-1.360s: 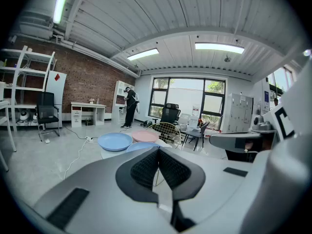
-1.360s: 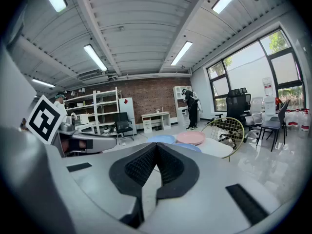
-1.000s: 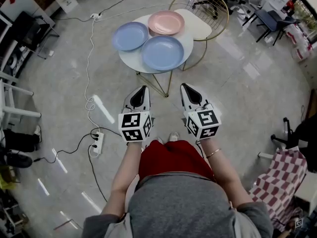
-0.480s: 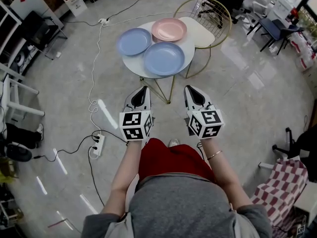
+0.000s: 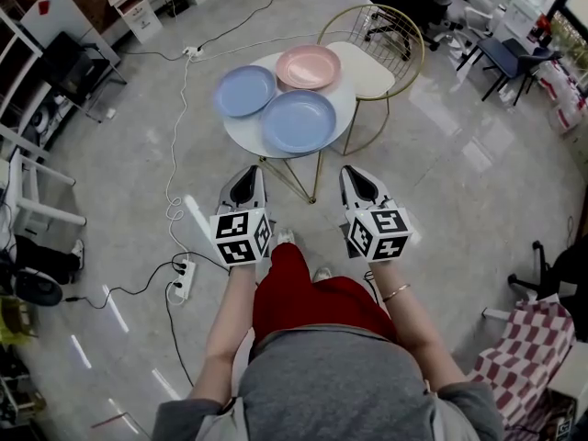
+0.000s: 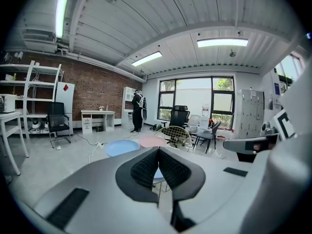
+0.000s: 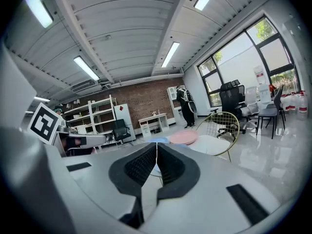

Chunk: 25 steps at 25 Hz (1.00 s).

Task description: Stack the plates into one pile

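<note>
Three plates lie side by side on a small round white table [image 5: 241, 122]: a blue plate [image 5: 245, 91] at the left, a pink plate [image 5: 309, 67] at the back, and a larger blue plate [image 5: 299, 120] at the front. My left gripper [image 5: 248, 175] and right gripper [image 5: 352, 175] hang over the floor just short of the table, both shut and empty. The left gripper view shows the blue plate [image 6: 121, 147] and pink plate [image 6: 152, 141] beyond the closed jaws. From the right gripper view the pink plate [image 7: 184, 137] is visible ahead.
A gold wire chair [image 5: 377, 39] with a cream seat stands behind the table on the right. Cables and a power strip [image 5: 182, 273] lie on the floor at the left. Shelves [image 5: 37, 108] line the left side, office chairs [image 5: 505, 39] the back right. A person [image 6: 138, 111] stands far off.
The table with the plates has shifted slightly in the head view as the person steps. Both grippers stay shut and level, the left one now a little further left.
</note>
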Motion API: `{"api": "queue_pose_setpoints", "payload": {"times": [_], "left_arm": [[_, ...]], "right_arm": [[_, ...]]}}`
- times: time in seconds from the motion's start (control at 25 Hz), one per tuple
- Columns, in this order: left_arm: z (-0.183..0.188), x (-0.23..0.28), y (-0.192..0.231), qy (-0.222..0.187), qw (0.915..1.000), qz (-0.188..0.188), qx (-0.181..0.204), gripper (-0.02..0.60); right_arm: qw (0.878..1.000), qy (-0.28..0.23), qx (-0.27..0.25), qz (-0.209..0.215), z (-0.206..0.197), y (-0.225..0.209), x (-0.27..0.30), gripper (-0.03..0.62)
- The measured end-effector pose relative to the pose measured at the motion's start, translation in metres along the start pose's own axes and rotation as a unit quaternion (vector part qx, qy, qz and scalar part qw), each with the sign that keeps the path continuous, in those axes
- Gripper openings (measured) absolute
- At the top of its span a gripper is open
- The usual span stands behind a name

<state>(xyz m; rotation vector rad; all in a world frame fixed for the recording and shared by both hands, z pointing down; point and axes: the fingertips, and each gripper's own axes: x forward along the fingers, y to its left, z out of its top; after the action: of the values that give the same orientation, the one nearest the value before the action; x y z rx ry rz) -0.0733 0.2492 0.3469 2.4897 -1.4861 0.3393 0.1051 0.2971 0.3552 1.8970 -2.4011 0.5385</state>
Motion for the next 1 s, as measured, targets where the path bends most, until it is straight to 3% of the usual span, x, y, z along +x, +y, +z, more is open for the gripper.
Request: {"api": "queue_pose_setpoints", "payload": {"times": [0.4,1.0], "left_arm": [[-0.003,0.050,0.019,0.024,0.9996,-0.010,0.010,0.017],[-0.003,0.203,0.100,0.081,0.9960,-0.035,0.001,0.017]], "right_arm": [[1.000,0.013,0.012,-0.011,0.001,-0.016,0.045,0.029],[0.996,0.058,0.036,-0.057,0.007,-0.052,0.189,0.030]]}}
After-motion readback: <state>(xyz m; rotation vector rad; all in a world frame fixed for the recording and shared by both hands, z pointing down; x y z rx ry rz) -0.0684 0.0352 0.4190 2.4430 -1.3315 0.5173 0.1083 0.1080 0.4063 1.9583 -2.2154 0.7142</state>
